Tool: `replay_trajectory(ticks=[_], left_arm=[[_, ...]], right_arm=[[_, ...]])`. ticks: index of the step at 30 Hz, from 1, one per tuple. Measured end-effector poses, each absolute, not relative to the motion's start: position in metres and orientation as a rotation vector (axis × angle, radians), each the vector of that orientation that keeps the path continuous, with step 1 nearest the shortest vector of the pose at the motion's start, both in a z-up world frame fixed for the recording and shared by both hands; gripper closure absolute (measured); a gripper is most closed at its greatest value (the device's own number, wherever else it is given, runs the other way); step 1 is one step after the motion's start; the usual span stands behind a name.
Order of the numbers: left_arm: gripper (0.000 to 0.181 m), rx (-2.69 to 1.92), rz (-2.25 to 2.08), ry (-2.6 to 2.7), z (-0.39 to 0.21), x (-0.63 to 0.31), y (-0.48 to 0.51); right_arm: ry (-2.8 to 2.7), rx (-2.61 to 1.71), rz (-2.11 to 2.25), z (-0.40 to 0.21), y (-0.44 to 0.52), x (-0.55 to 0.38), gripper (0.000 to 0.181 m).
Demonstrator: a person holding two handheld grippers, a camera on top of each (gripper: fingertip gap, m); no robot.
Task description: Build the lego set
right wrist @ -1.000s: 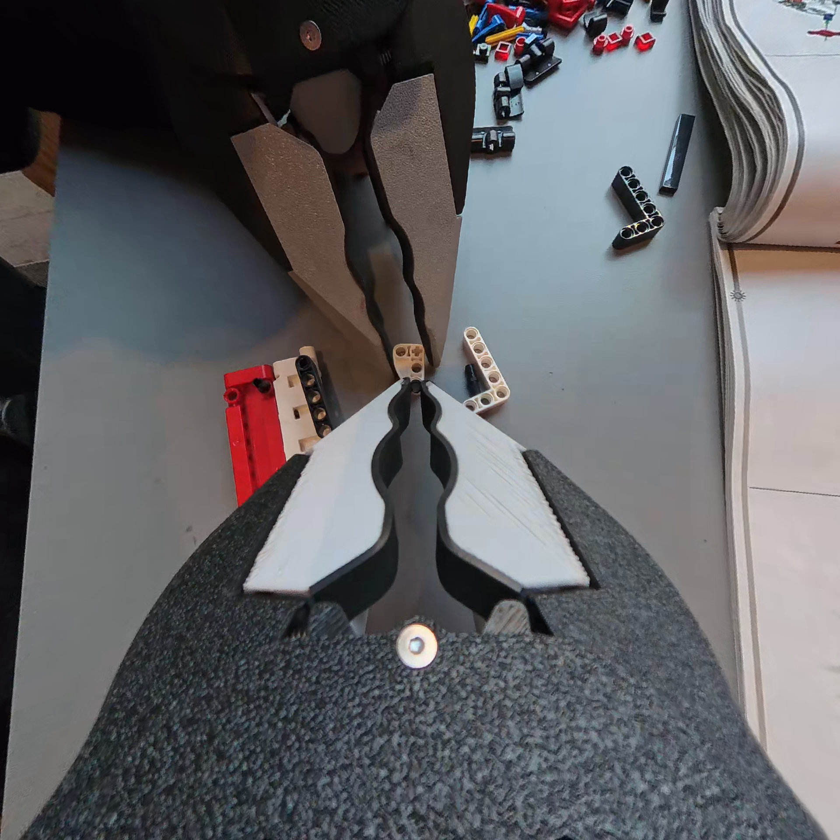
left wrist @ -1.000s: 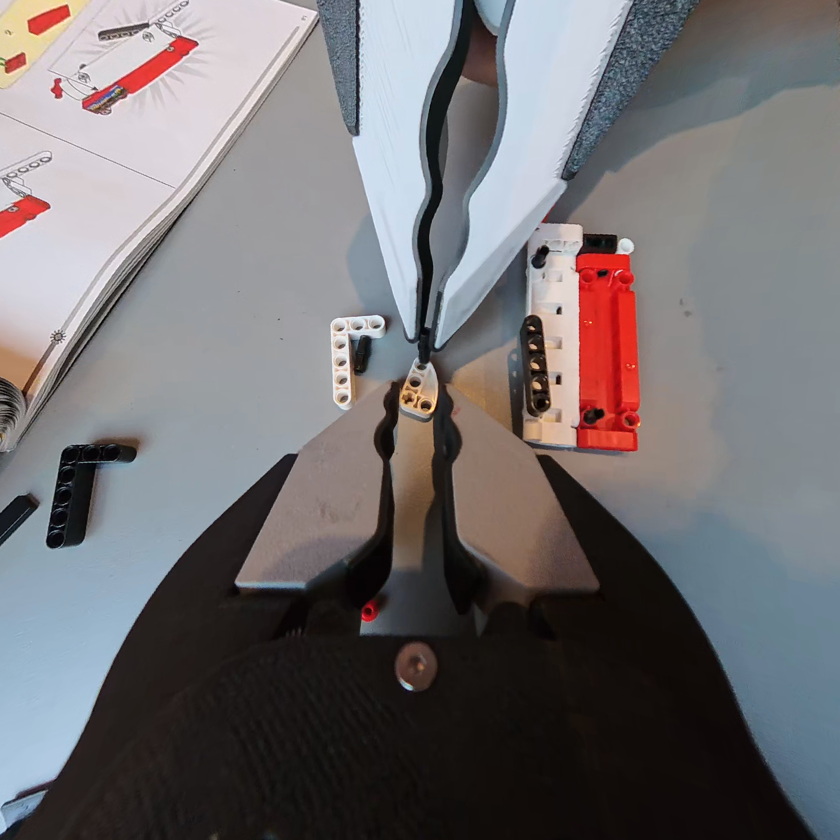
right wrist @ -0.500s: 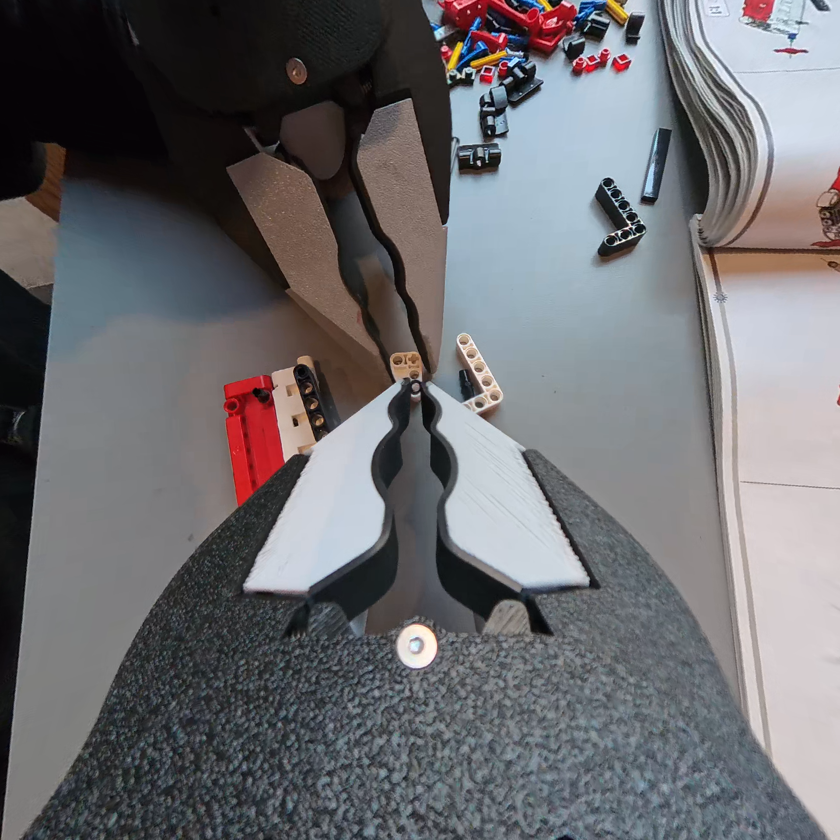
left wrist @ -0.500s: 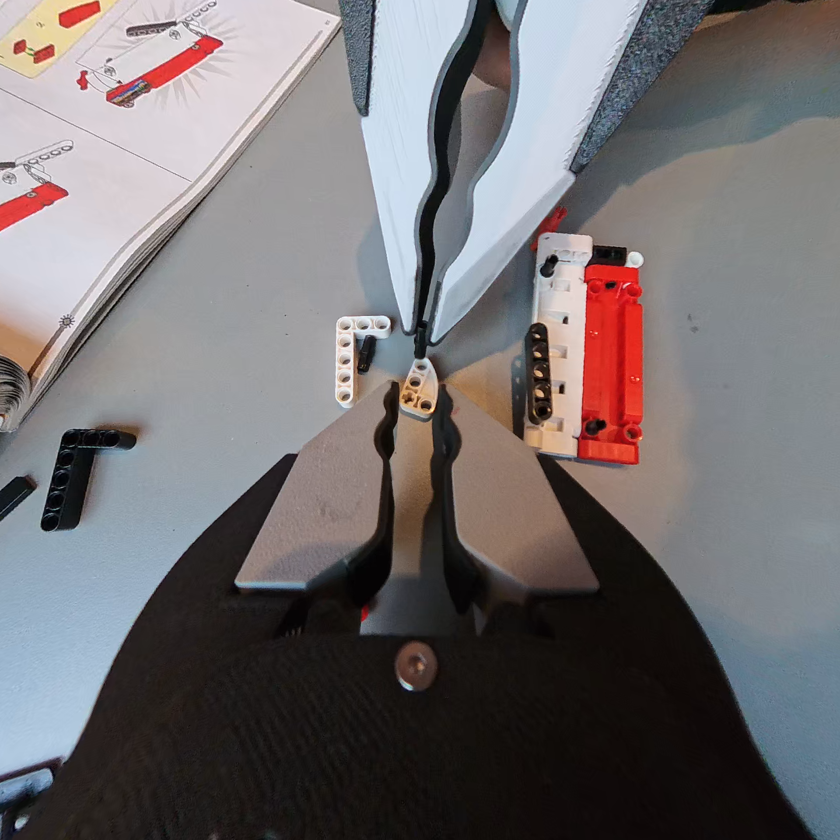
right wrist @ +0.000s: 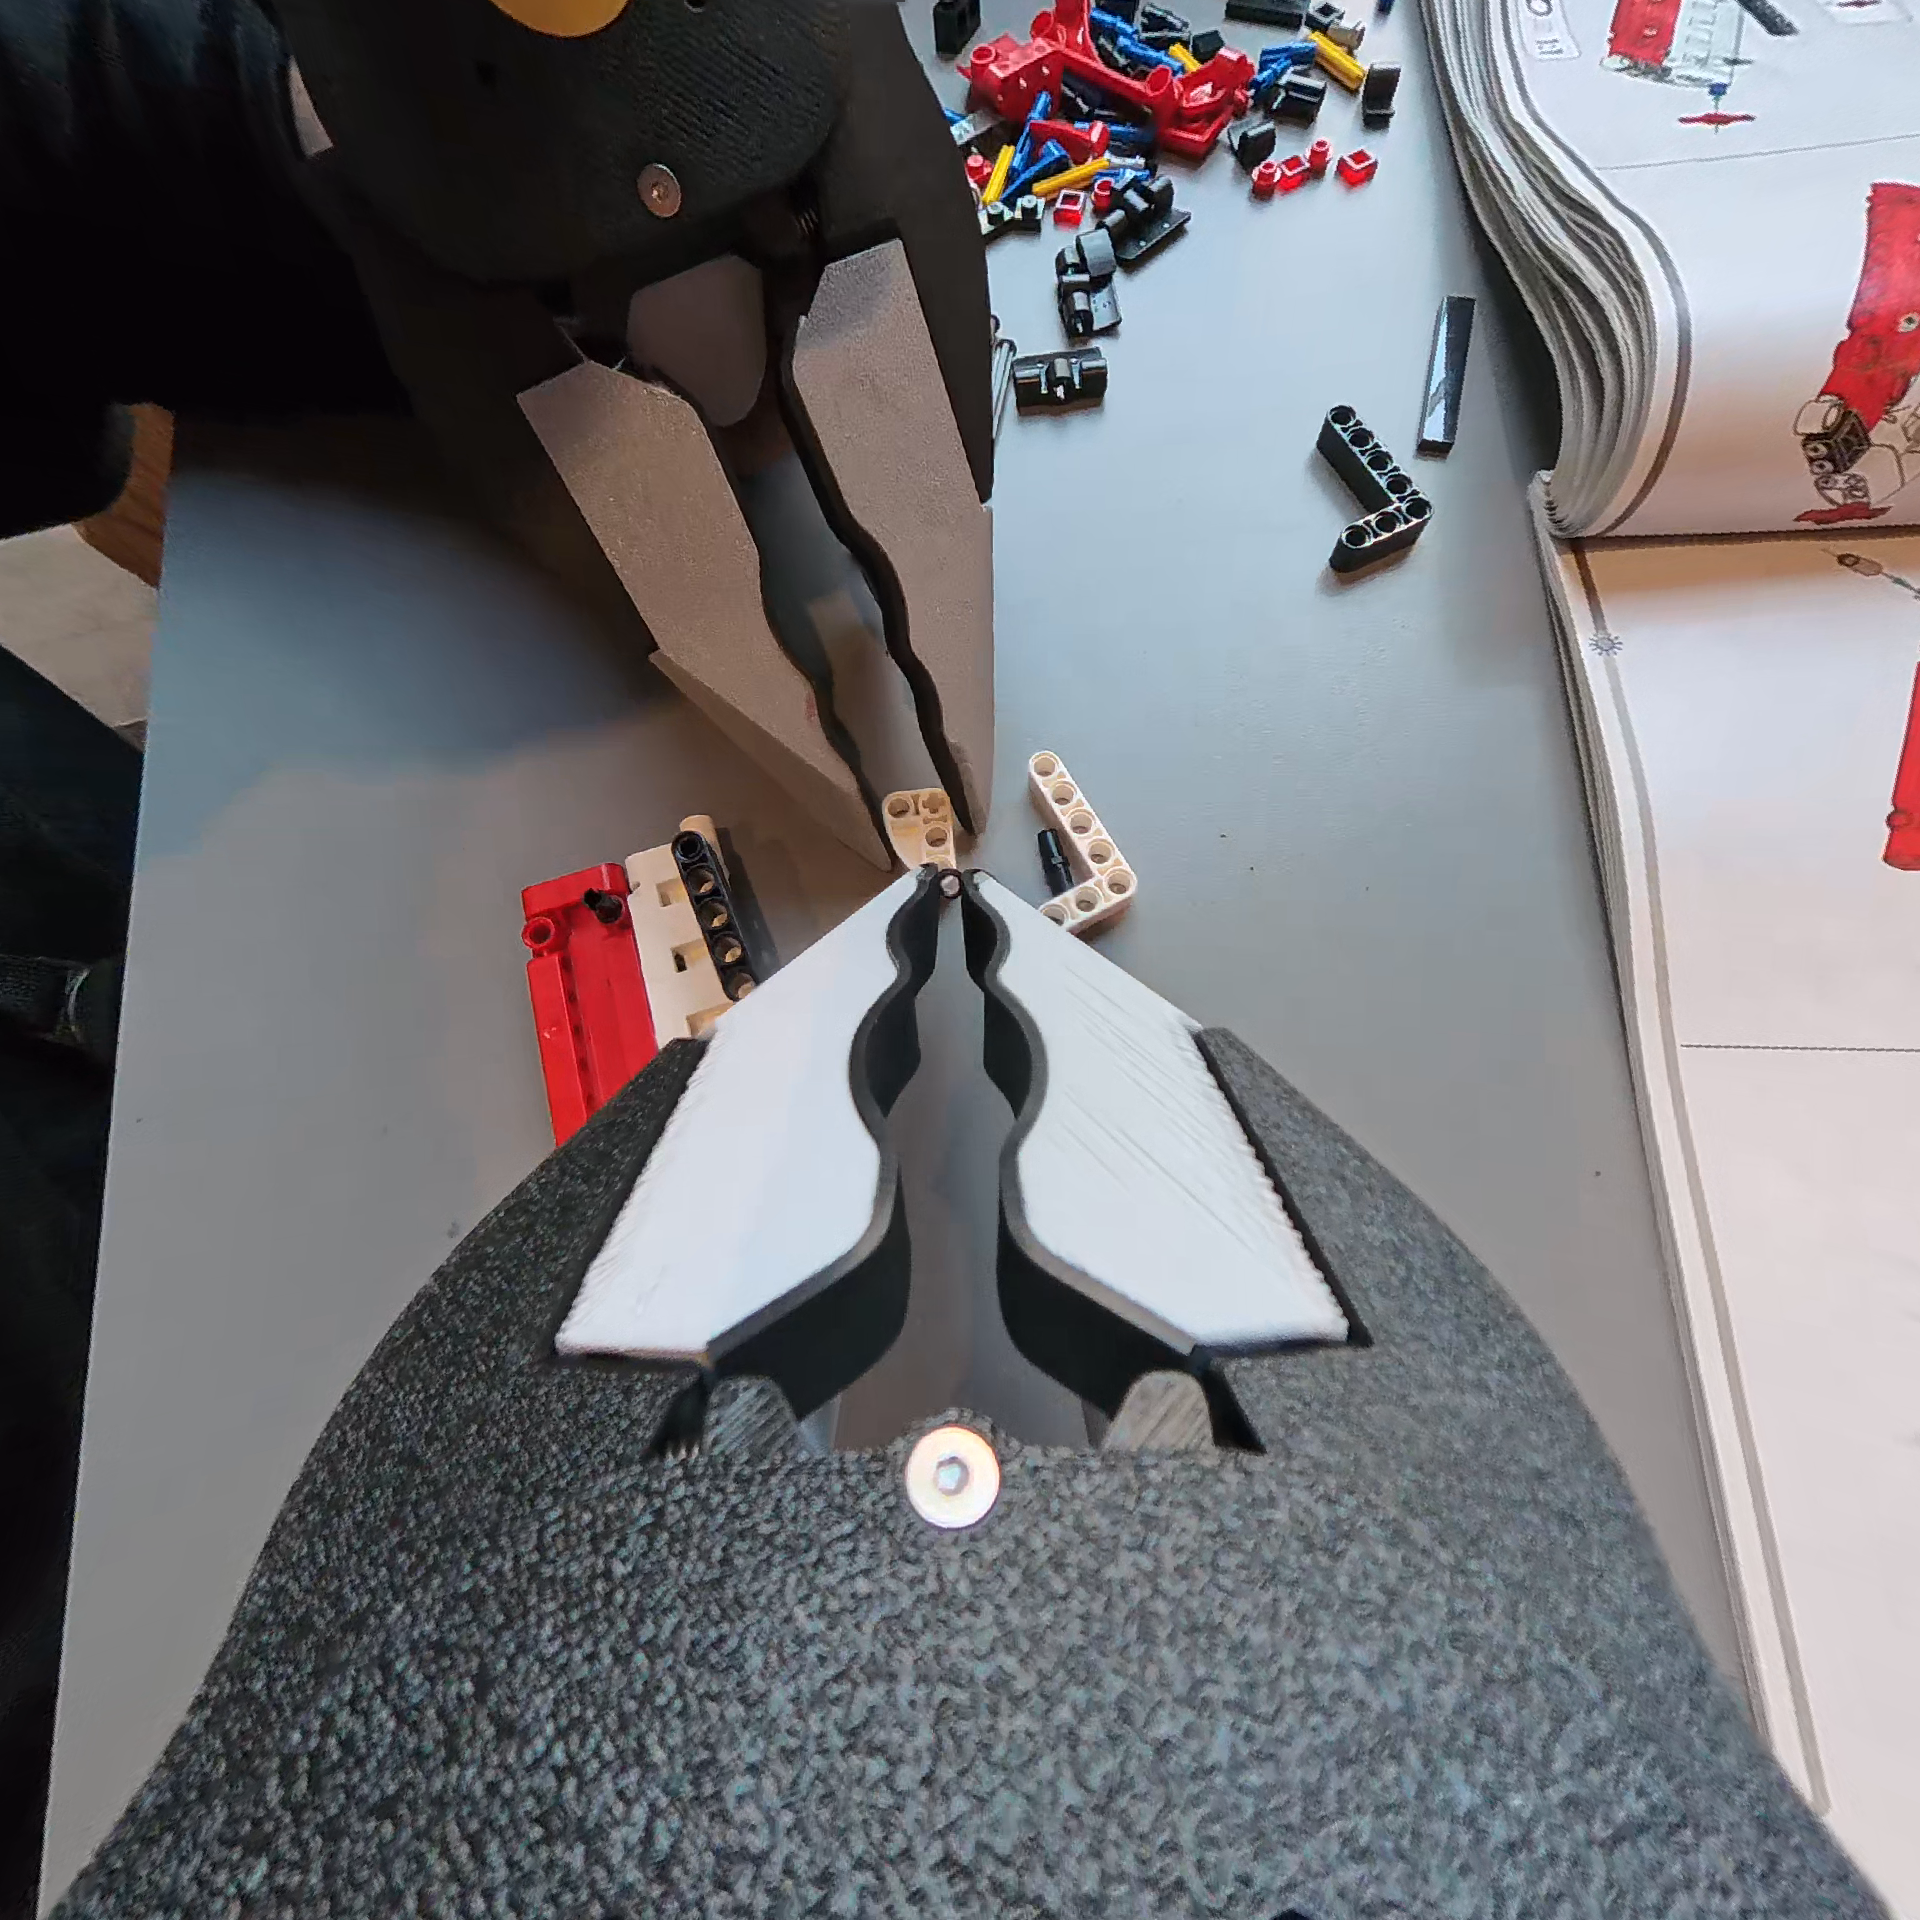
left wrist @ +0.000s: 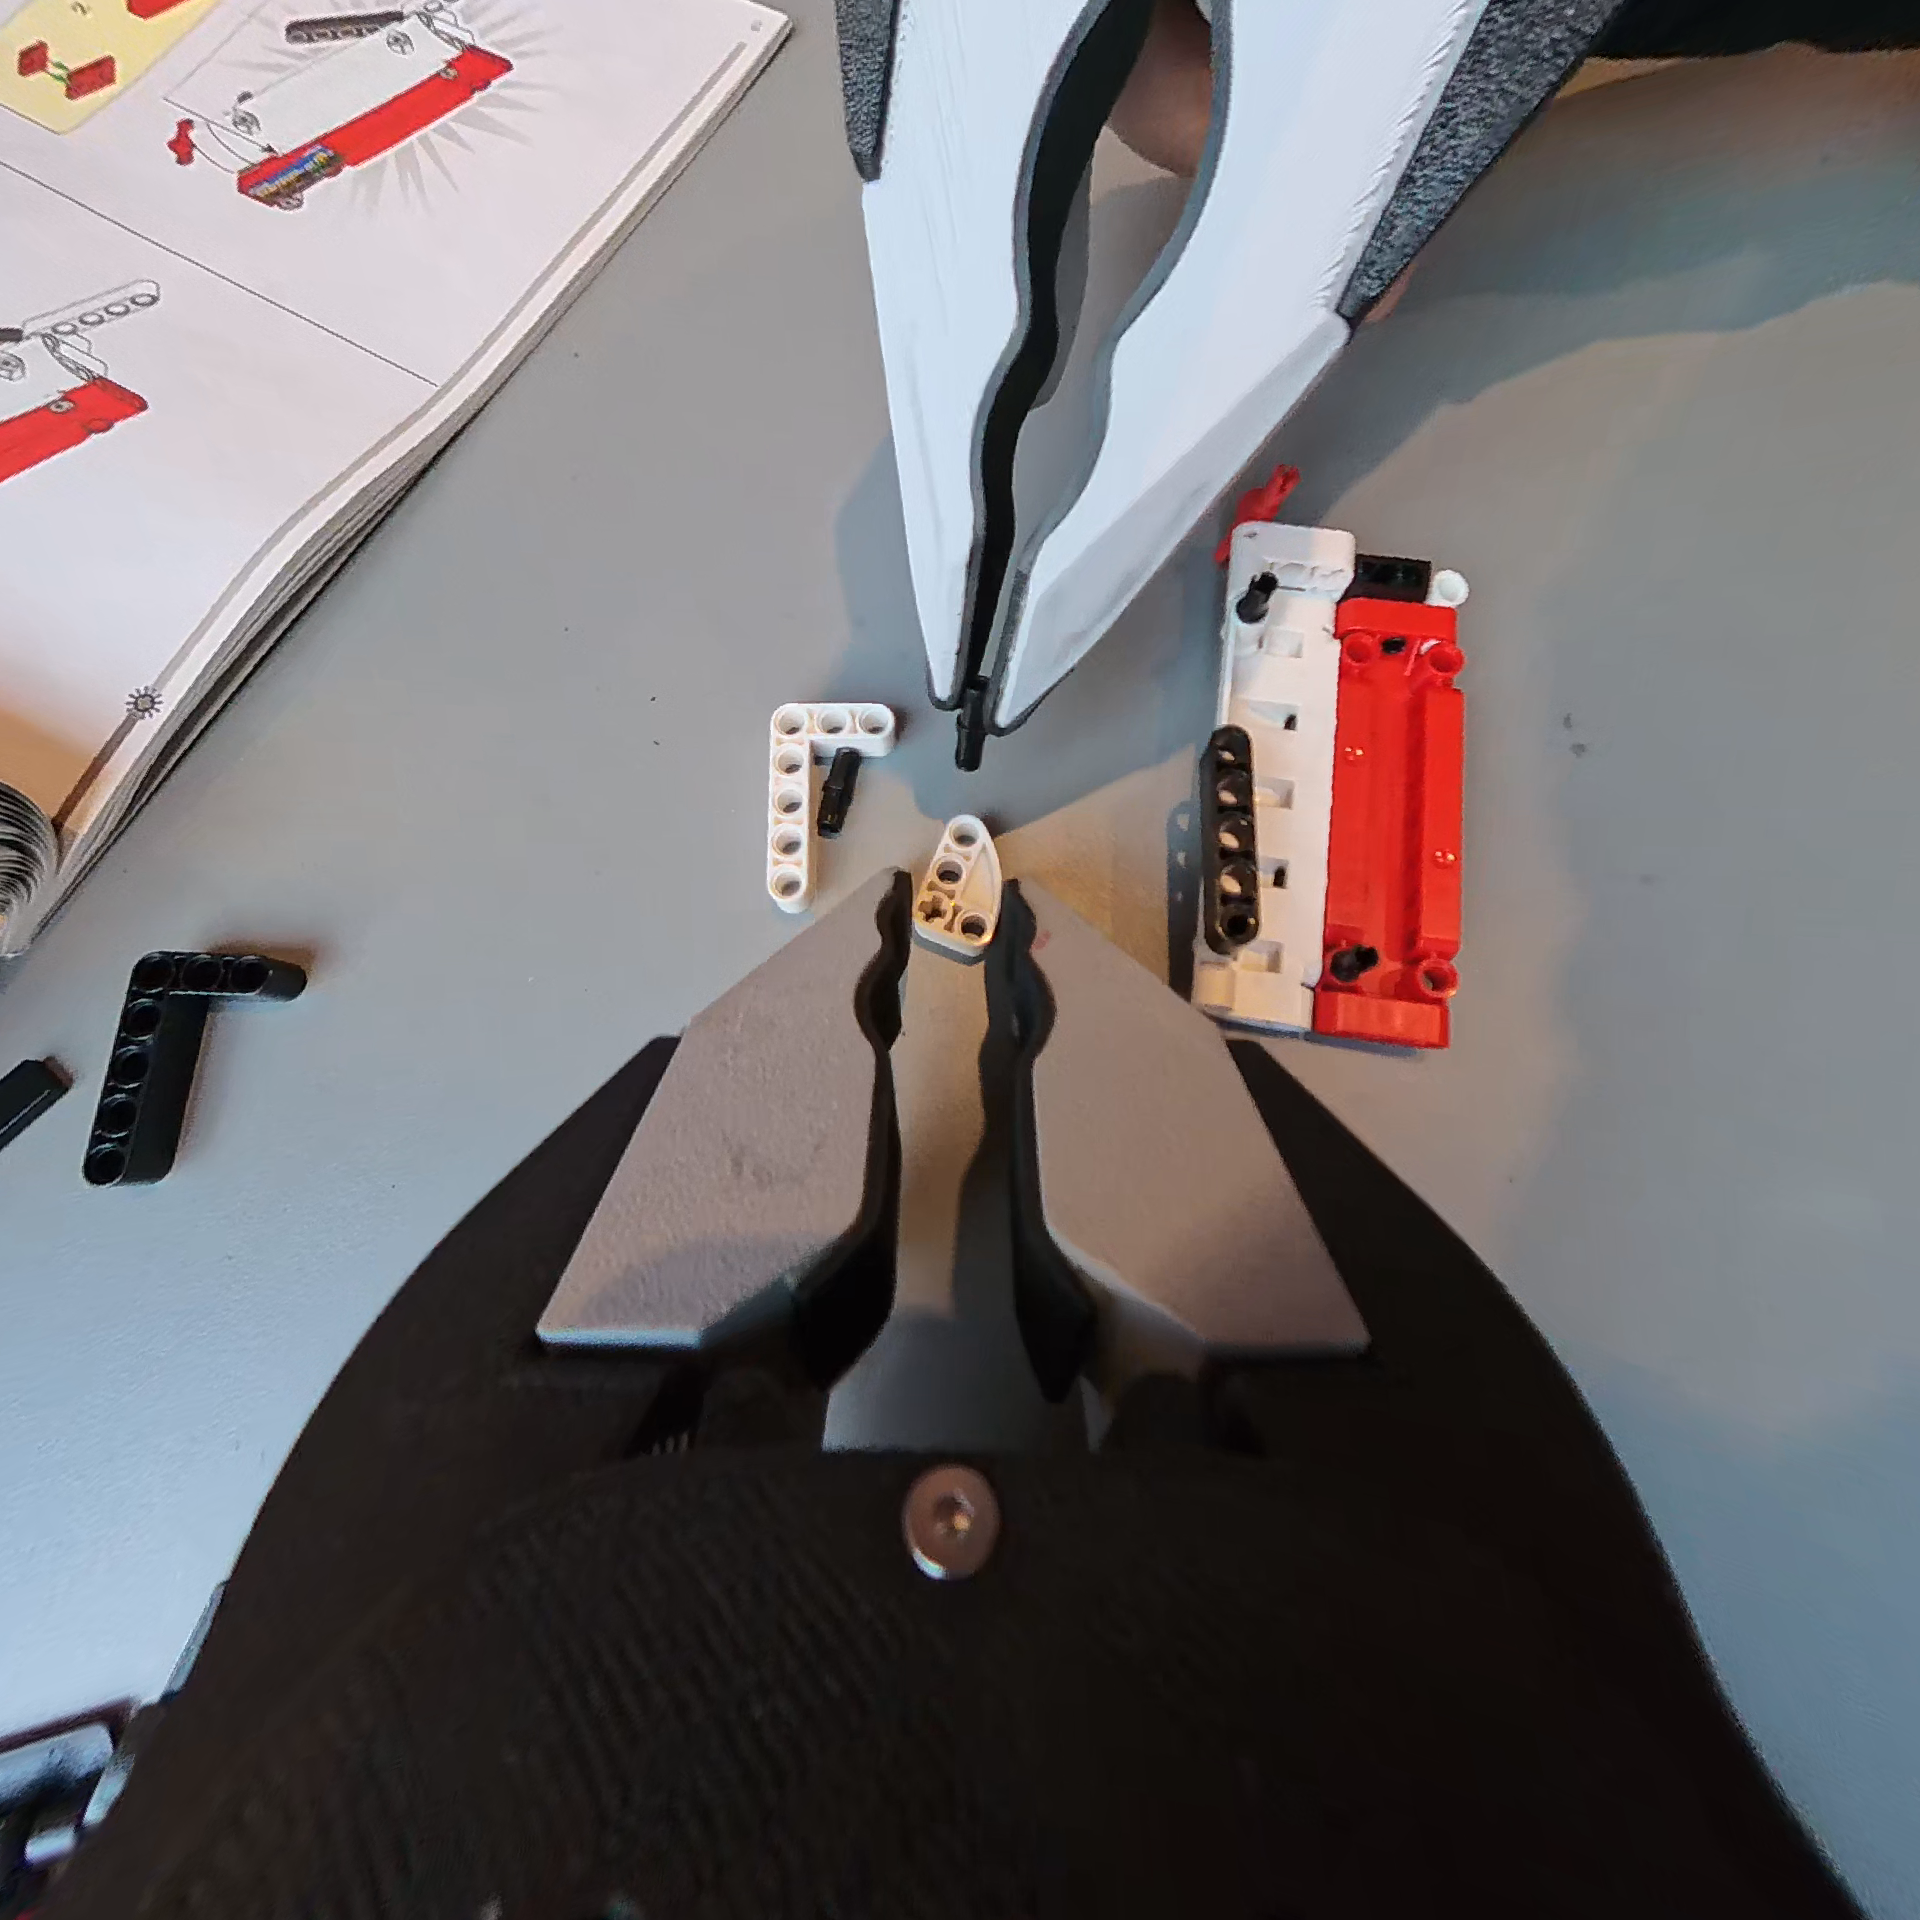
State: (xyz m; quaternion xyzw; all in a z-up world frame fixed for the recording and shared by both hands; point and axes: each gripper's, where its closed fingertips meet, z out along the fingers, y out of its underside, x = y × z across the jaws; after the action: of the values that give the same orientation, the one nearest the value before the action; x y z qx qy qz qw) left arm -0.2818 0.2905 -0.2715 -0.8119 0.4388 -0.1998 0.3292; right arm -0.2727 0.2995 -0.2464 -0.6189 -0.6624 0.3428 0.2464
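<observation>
My left gripper [left wrist: 954, 889], with grey fingers, is shut on a small white triangular piece [left wrist: 958, 883] and holds it just above the grey table. My right gripper [right wrist: 949, 883], with white fingers, is shut on a short black pin [left wrist: 969, 732] that points at the piece's narrow end, with a small gap between them. In the right wrist view the left gripper [right wrist: 925, 842] holds the white piece [right wrist: 923, 821] right in front of my tips. A white L-shaped beam [left wrist: 821, 800] with a loose black pin [left wrist: 834, 793] beside it lies to the left.
A red and white assembly [left wrist: 1340, 790] with a black beam on it lies to the right. A black L-shaped beam [left wrist: 166, 1060] lies at the left. The open instruction book [left wrist: 260, 260] is at the far left. A pile of loose parts [right wrist: 1122, 104] lies behind the left gripper. Only a small space, under 4 cm, lies between the two pairs of fingers.
The right gripper has drawn back a little with the black pin, so a gap now shows between the pin and the white piece. The left gripper has kept its hold.
</observation>
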Motion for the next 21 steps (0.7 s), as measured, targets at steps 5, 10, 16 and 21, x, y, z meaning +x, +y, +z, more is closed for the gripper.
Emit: replay_trajectory(ticks=[5,10,16,21], left_arm=[[0.167,-2.165,-0.624,1.121,-0.270,-0.288,0.285],[0.164,-2.204,-0.630,1.086,-0.270,-0.288,0.285],[0.157,-2.199,-0.645,1.140,-0.269,-0.292,0.274],[0.159,-2.217,-0.611,1.147,-0.269,-0.302,0.274]], right_arm=[[-1.827,-1.682,0.926,-0.247,0.297,-0.273,0.177],[-1.815,-1.688,0.928,-0.246,0.299,-0.272,0.177],[-1.845,-1.680,0.927,-0.248,0.294,-0.273,0.177],[-1.836,-1.673,0.937,-0.245,0.294,-0.274,0.177]])
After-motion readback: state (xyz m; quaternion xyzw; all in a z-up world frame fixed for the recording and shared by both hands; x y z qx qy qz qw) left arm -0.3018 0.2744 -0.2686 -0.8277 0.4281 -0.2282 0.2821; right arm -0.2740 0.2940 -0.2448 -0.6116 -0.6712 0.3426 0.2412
